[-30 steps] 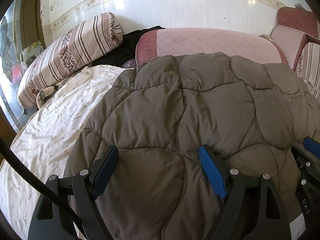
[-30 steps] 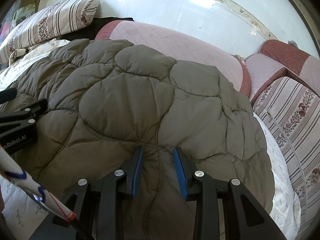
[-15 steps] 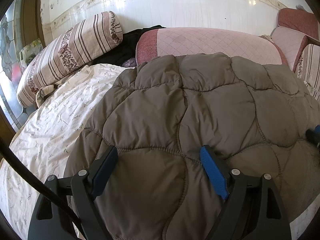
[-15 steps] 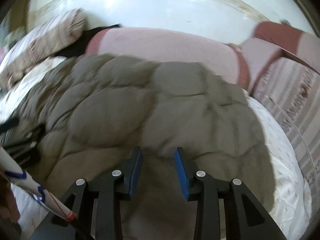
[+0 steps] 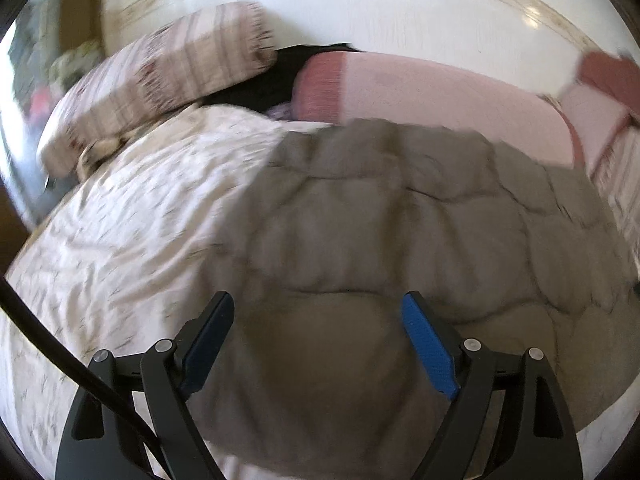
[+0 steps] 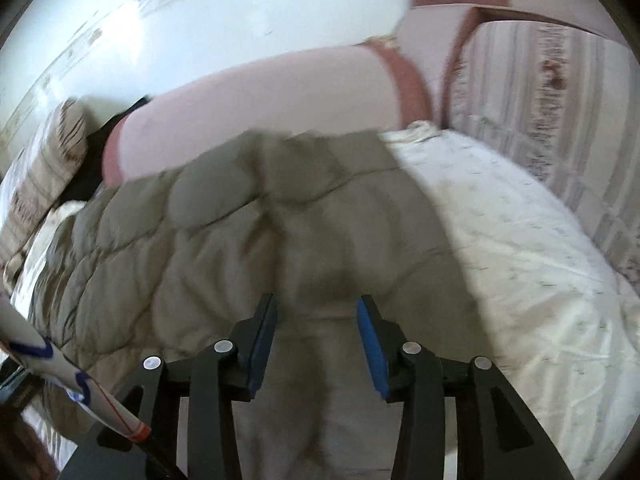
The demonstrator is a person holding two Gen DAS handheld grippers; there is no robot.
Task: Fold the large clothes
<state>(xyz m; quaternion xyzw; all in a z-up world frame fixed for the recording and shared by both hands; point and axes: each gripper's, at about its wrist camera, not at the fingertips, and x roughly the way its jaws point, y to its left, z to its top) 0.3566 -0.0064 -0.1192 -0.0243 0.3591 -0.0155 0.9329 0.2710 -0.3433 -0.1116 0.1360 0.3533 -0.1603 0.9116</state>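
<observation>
A grey-brown quilted jacket (image 5: 380,240) lies spread on the bed, blurred by motion in both views. My left gripper (image 5: 318,320) hovers over its near part with the jaws wide open, and the pads press on nothing. In the right wrist view the jacket (image 6: 240,240) slants across the bed. My right gripper (image 6: 316,320) is at its near hem. Its jaws are opening, and between them show only the hem and the sheet beyond, with the blue pads clear of the cloth.
A white floral sheet (image 5: 120,220) covers the bed, bare on the right (image 6: 500,240). A pink bolster (image 5: 440,96) lines the wall behind the jacket. A striped pillow (image 5: 160,80) and a black garment (image 5: 272,76) lie at the back left, a striped cushion (image 6: 540,100) at the right.
Both grippers have drawn back from the jacket, so more sheet shows. The right view has rolled and its jaws have widened. The right gripper has left the left wrist view.
</observation>
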